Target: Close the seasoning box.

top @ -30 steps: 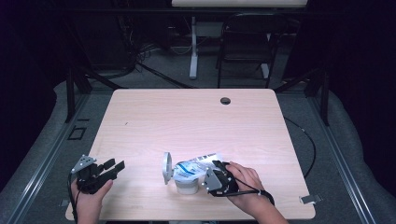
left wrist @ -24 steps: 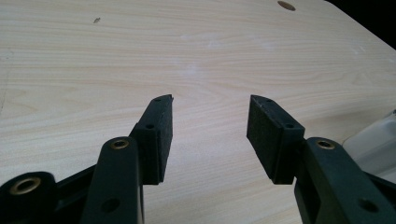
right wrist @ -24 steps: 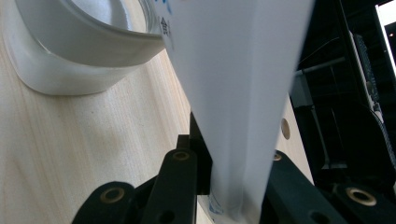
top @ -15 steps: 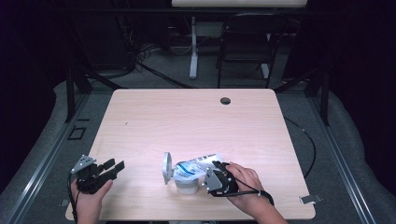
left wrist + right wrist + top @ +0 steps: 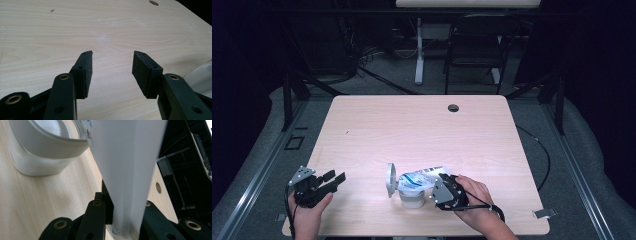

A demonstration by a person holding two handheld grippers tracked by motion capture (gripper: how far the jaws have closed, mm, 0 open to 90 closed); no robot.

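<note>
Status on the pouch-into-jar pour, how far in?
Done: the jar stands open, its lid propped on edge beside it. In hand: the right gripper is clamped on the pouch, tipped over the jar mouth. The left gripper is open and idle, off to the side. Left: finishing the pour, closing the jar. Fill level unclear.

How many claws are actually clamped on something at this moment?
1. The right claw is shut on the white pouch, tilted over the white jar near the table's front edge. The left claw is open over bare table at front left.
</note>
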